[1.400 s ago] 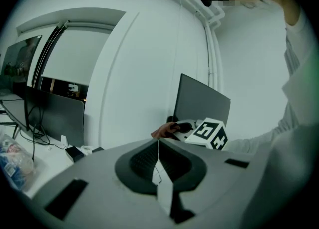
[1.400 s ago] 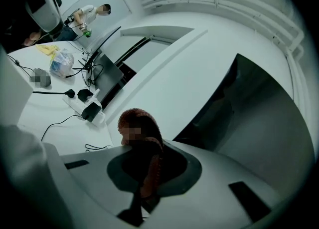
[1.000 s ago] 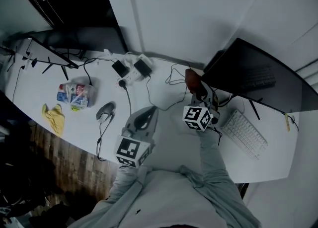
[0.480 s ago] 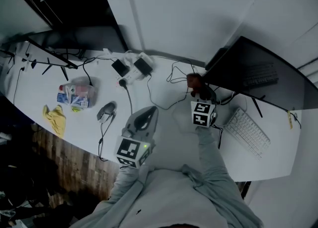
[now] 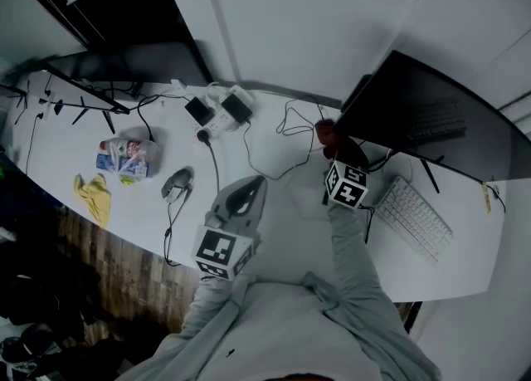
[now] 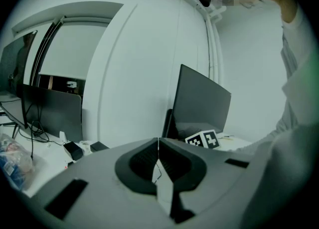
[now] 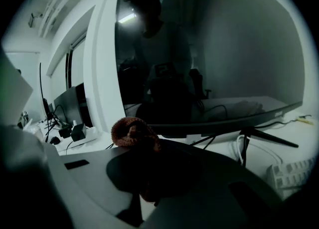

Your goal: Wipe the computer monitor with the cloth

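Now the right gripper (image 7: 149, 175) is clamped on a bunch of the cloth (image 7: 132, 132), seemingly soft and floppy, beside the fragile-looking monitor (image 7: 214, 48), while the left gripper (image 6: 158, 159) sits closed, empty.

Dark monitor (image 5: 431, 126) stands at the right of the white desk (image 5: 62, 151), with a keyboard (image 5: 413, 222) just in front of it. The right gripper (image 5: 333, 148) reaches the monitor's lower left corner, a reddish-brown cloth (image 5: 323, 130) at its tip. The left gripper (image 5: 246, 192) is held over desk centre, well apart from the monitor. A mouse (image 5: 176, 182) and a yellow rag (image 5: 91, 197) lie further left.
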Motion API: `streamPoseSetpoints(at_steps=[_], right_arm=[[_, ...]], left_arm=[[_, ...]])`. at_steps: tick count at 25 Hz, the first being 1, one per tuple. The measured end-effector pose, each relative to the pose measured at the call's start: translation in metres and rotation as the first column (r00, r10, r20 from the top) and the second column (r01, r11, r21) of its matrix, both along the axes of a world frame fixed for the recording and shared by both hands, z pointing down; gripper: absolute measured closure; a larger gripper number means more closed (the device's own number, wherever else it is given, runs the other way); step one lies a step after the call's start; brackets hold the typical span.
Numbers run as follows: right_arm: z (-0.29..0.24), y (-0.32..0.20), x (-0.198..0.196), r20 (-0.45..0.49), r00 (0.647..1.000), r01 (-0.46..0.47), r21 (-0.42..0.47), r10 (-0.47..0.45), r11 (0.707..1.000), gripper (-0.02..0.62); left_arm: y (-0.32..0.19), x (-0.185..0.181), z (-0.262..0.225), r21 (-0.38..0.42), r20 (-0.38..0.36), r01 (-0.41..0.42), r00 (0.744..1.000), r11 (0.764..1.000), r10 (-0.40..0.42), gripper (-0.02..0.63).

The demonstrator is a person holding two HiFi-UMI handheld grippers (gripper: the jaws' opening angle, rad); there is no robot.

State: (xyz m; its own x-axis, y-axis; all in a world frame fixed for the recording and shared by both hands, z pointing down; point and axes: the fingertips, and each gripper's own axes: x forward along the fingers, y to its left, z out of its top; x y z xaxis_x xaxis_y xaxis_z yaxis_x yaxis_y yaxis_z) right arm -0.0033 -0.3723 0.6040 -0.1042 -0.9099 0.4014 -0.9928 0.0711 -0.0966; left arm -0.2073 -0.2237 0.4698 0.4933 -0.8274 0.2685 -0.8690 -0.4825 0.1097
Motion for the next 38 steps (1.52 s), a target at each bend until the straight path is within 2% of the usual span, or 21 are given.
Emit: streamPoseSetpoints(at_steps=[6, 12, 25, 32, 38], right_arm=[[-0.001, 0.005, 0.03, 0.059, 0.998, -0.034, -0.003, 0.035, 0.999, 0.56], [-0.002, 0.011, 0.072, 0.055, 0.998, -0.009, -0.04, 0.011, 0.999, 0.56], [0.002, 0.025, 0.162, 0.094, 0.995, -0.027, -0.104, 0.037, 0.994, 0.56], [0.002, 0.035, 0.226, 0.117, 0.991, -0.05, -0.102, 0.062, 0.994, 0.56], [-0.001, 0.049, 0.305, 0.111, 0.987, -0.105, -0.098, 0.116, 0.99, 0.56]], left_arm=[[0.007, 0.025, -0.003, -0.001, 0.007, 0.002, 1.0, 1.0, -0.002, 0.584], [0.012, 0.065, -0.004, -0.01, -0.002, -0.004, 1.0, 1.0, 0.004, 0.584], [0.017, 0.156, -0.008, -0.003, -0.01, -0.019, 1.0, 1.0, 0.019, 0.584], [0.025, 0.215, -0.004, -0.002, -0.006, -0.034, 0.999, 0.999, 0.034, 0.584], [0.035, 0.274, -0.006, 0.005, -0.016, -0.051, 0.999, 0.999, 0.051, 0.584]])
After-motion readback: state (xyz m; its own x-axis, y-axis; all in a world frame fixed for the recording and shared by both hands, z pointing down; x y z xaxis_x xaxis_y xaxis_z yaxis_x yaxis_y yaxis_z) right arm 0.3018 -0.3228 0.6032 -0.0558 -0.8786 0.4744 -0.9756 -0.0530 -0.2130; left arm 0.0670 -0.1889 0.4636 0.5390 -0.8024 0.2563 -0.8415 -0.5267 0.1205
